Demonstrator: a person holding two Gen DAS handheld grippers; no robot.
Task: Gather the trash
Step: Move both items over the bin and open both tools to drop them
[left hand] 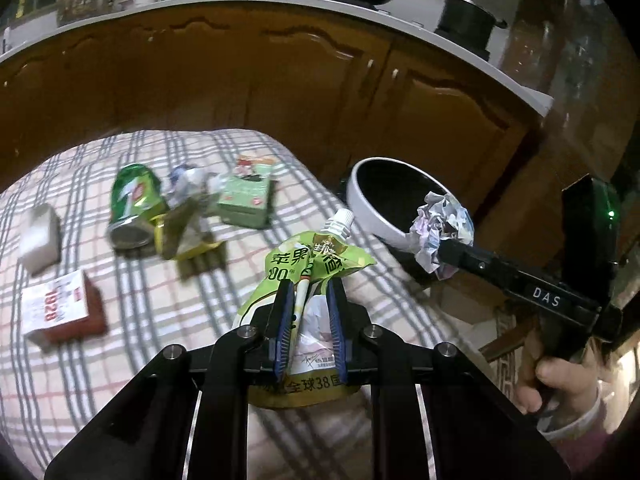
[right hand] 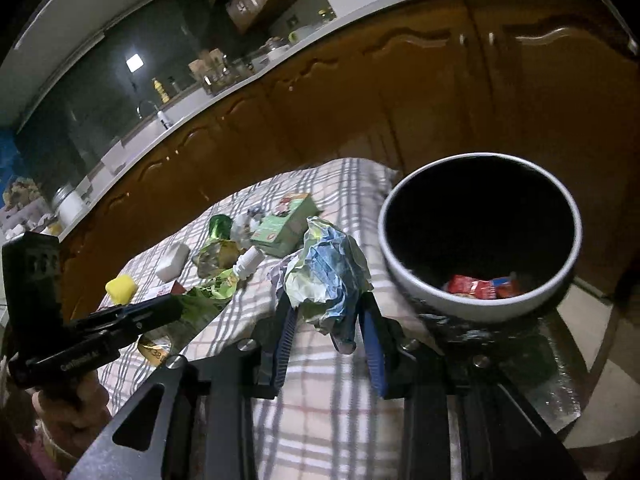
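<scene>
Between the left tool's [left hand: 307,300] pads — a green pouch [left hand: 316,260], clamped.

Green juice pouch [left hand: 320,264], white spout up, crumpled, clamped in the left tool [left hand: 308,292] above the checked worktop [left hand: 120,360]. Crumpled paper ball [right hand: 326,276] (blue, pale green and white) pinched in the right tool [right hand: 326,320], just beside the bin's rim. Bin [right hand: 404,280]: round, white outside, dark inside, red wrappers [right hand: 480,287] at the bottom. On the worktop: green can [left hand: 134,210] on its side, green carton [left hand: 248,196], gold wrapper [left hand: 188,236], red-and-white box [left hand: 60,312], white block [left hand: 39,236], small crumpled scrap [left hand: 186,180] between can and carton.
</scene>
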